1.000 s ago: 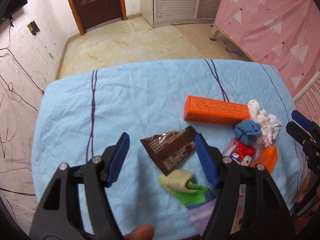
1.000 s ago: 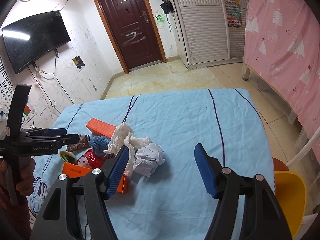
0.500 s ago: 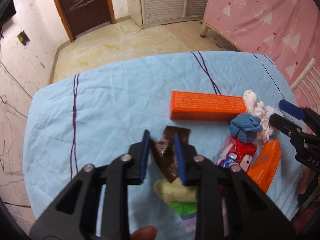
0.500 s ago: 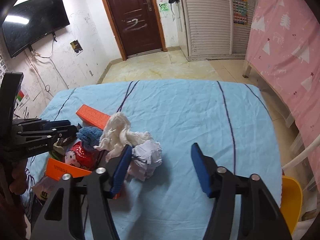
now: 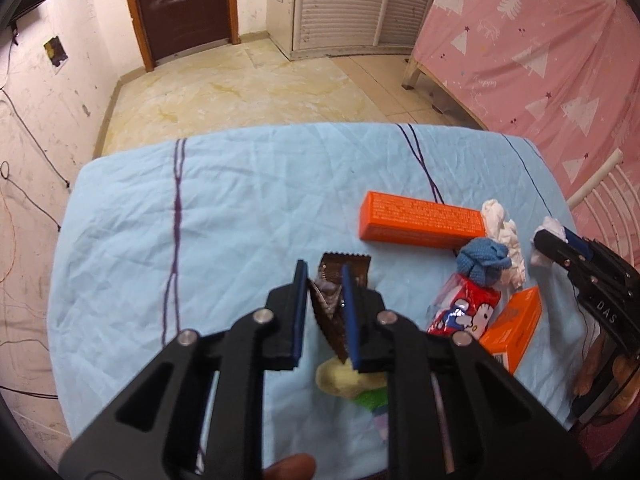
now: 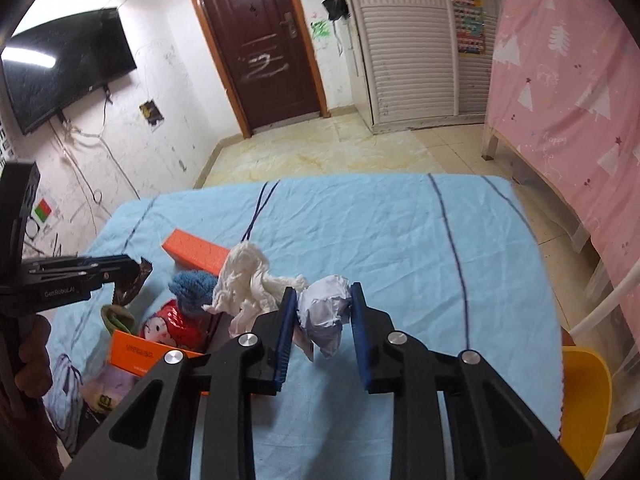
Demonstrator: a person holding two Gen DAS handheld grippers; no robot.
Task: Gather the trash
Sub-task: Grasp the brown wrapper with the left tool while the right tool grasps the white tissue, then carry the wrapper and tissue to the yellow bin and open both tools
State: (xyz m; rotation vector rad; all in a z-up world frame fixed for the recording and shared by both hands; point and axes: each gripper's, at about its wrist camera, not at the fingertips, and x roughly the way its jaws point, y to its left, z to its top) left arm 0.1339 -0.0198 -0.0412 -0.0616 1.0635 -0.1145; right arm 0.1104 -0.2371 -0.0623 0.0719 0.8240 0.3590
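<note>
My left gripper is shut on a brown snack wrapper and holds it above the blue tablecloth; it also shows in the right wrist view. My right gripper is shut on a crumpled white paper ball, which shows at the right gripper's tips in the left wrist view. A white tissue wad lies just left of the paper ball.
A long orange box, a blue knit ball, a red cartoon packet, a second orange box and a yellow-green scrap lie on the cloth. A yellow chair stands at the right edge.
My left gripper closed on the brown wrapper and lifted it. My right gripper moved forward and closed on the white paper ball.
</note>
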